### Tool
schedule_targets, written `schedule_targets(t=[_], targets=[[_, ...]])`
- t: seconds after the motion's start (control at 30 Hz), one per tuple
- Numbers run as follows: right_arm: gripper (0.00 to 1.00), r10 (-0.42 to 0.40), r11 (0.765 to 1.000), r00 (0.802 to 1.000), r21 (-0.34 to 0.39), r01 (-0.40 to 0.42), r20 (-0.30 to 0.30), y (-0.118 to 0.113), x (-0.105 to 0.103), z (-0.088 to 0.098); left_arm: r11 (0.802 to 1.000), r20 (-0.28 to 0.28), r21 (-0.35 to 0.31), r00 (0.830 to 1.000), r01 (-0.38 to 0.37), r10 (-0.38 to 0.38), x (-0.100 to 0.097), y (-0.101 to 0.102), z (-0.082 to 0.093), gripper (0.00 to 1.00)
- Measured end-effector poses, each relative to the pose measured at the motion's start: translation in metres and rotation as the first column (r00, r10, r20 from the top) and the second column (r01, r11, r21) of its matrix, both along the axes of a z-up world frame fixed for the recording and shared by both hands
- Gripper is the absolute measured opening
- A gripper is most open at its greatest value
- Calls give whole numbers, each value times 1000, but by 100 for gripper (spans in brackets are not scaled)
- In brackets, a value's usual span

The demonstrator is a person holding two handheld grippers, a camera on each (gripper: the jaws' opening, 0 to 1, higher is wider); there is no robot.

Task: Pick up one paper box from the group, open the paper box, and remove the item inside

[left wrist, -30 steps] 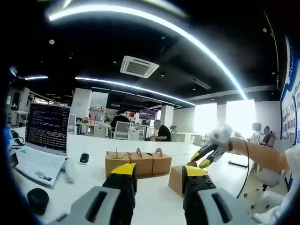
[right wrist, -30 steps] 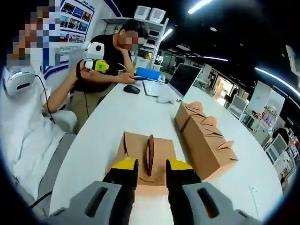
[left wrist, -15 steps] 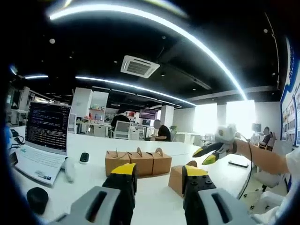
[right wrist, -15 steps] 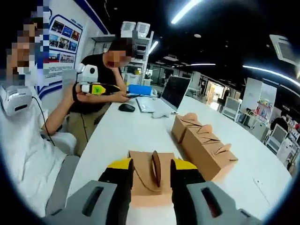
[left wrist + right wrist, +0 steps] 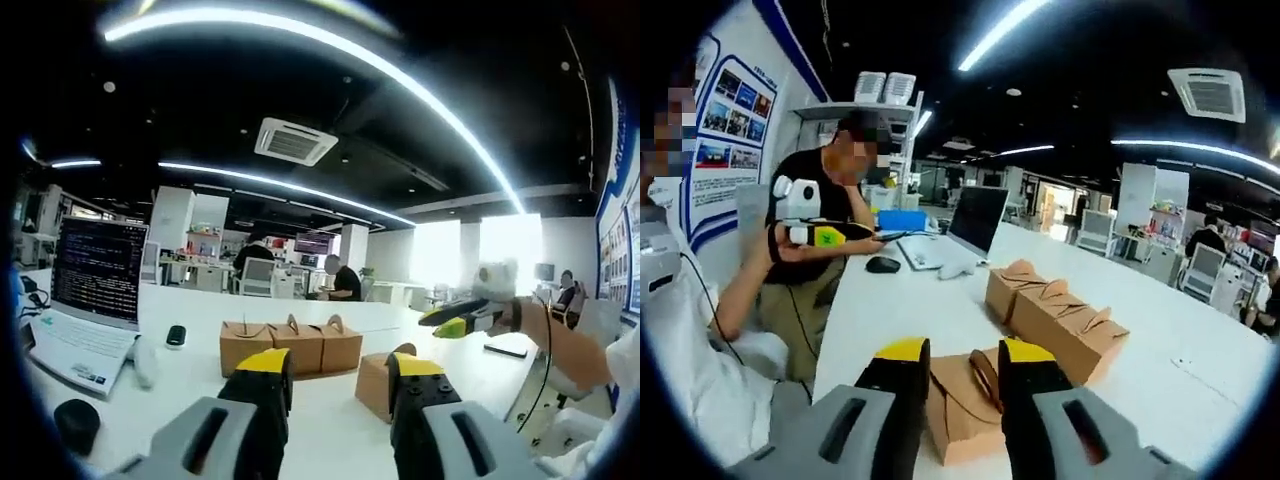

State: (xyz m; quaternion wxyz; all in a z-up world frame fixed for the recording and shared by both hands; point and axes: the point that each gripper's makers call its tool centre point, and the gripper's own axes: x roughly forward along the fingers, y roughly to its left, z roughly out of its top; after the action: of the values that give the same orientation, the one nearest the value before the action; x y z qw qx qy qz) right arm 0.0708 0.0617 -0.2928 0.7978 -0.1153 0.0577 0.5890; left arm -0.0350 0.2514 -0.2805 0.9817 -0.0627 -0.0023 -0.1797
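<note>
On the white table [image 5: 330, 425] three brown paper boxes with cut-out handles stand in a row [image 5: 290, 345]. A fourth box [image 5: 372, 382] sits apart, nearer to me. My left gripper [image 5: 340, 370] hovers low over the table in front of them, open and holding nothing. My right gripper [image 5: 452, 321] comes in from the right, raised above the lone box. In the right gripper view the lone box [image 5: 958, 405] lies just past my open right gripper [image 5: 965, 352], its handle [image 5: 986, 374] showing between the jaws. The row of boxes [image 5: 1055, 315] stands to the right. A hand holds the left gripper [image 5: 818, 235] at far left.
An open laptop [image 5: 100, 270], a mouse [image 5: 175, 337] and a round black object [image 5: 75, 425] lie on the table's left side. In the right gripper view the laptop [image 5: 975, 215], mouse [image 5: 883, 265] and a blue item [image 5: 902, 220] sit beyond the boxes. A seated person [image 5: 835, 200] is at the table's far end.
My right gripper has lifted and tilted up away from the lone box, which now sits lower in its view. The left gripper has stayed where it was.
</note>
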Motion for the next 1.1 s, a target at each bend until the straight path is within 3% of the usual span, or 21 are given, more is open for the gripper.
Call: schedule_targets(t=[0.17, 0.33, 1.1], targets=[[27, -88, 995, 996, 39, 88, -9, -9, -5, 10, 1000, 3, 1, 1000, 7, -7, -1, -2, 1, 39], [27, -172, 985, 984, 40, 170, 56, -23, -4, 17, 1000, 4, 0, 1000, 11, -11, -2, -4, 2, 39], [26, -316, 945, 949, 93, 313, 17, -85, -17, -4, 998, -7, 9, 998, 63, -62, -1, -27, 1, 40]])
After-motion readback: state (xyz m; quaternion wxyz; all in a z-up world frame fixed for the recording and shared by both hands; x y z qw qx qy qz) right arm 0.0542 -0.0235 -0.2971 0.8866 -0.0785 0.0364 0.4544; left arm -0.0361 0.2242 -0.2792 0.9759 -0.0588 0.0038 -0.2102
